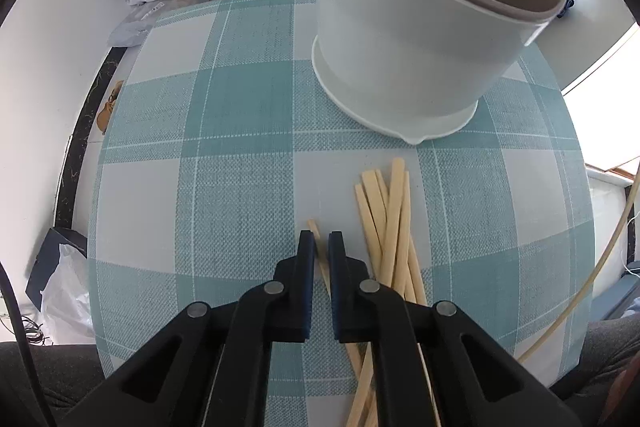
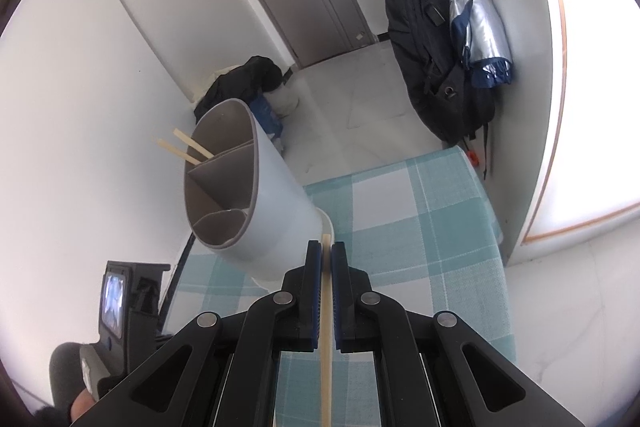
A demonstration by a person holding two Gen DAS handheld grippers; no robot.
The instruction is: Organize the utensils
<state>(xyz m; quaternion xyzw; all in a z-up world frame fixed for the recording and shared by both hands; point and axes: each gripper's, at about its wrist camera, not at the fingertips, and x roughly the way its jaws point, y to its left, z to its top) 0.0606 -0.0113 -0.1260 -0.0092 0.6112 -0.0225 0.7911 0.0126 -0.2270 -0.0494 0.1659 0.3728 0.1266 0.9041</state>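
At six o'clock, our left gripper (image 1: 321, 247) pinches one loose chopstick (image 1: 316, 239); our right gripper (image 2: 326, 259) clamps another chopstick (image 2: 326, 307), both bound for the holder (image 2: 264, 211).

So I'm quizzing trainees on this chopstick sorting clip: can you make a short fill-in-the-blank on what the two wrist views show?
1. The right gripper is shut on one ____.
2. The utensil holder already contains ____ chopsticks.
3. The tablecloth has a white and ____ check.
4. The left gripper has closed on a single chopstick beside the loose ____.

Missing words: chopstick; two; teal; pile
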